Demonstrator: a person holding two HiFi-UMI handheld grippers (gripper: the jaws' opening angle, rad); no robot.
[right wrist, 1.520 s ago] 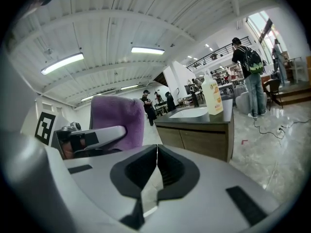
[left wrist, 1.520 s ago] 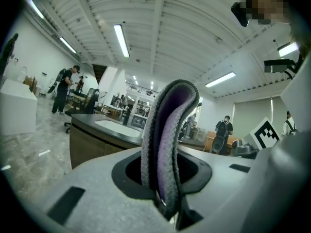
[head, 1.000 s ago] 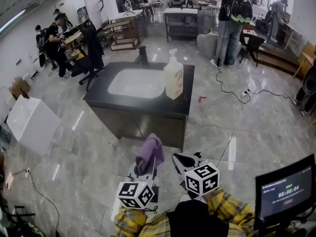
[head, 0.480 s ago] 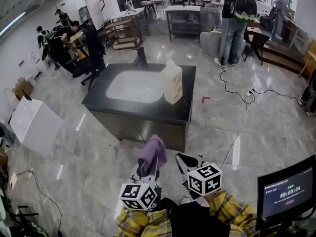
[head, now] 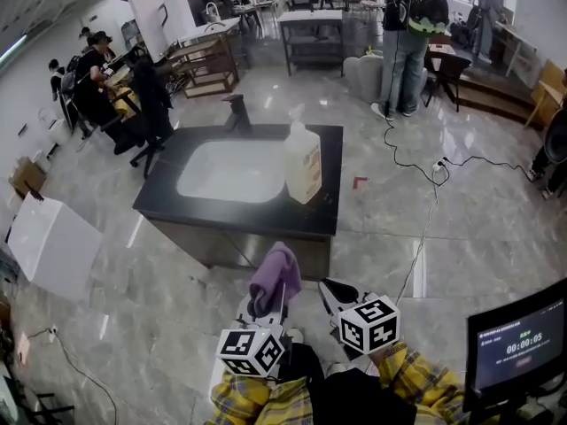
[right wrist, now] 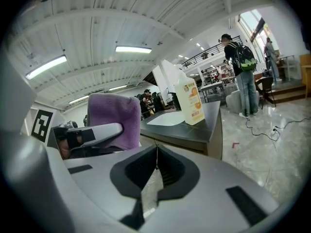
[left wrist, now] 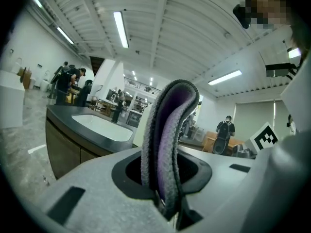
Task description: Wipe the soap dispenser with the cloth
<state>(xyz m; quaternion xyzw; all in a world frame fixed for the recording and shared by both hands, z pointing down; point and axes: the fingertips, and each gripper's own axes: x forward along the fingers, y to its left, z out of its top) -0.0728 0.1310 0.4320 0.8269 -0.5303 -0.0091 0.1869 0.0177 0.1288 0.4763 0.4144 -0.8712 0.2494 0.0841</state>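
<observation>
A cream soap dispenser (head: 302, 159) with a pump top stands upright on the dark counter (head: 292, 215), just right of the white sink (head: 232, 170); it also shows in the right gripper view (right wrist: 190, 101). My left gripper (head: 268, 301) is shut on a folded purple cloth (head: 273, 274), which sticks up between its jaws (left wrist: 167, 144). My right gripper (head: 335, 292) is shut with nothing in it (right wrist: 156, 165). Both hang in front of the counter, short of its near edge, with the cloth (right wrist: 113, 119) to the left of the right gripper.
A black faucet (head: 237, 111) stands behind the sink. A white box (head: 53, 242) sits on the floor at left. Cables (head: 431, 193) run across the tiles at right, and a screen (head: 518, 342) is at bottom right. People and desks fill the background.
The counter with sink and dispenser has come nearer and lower in the head view. Both grippers keep their place together; the cloth stays held.
</observation>
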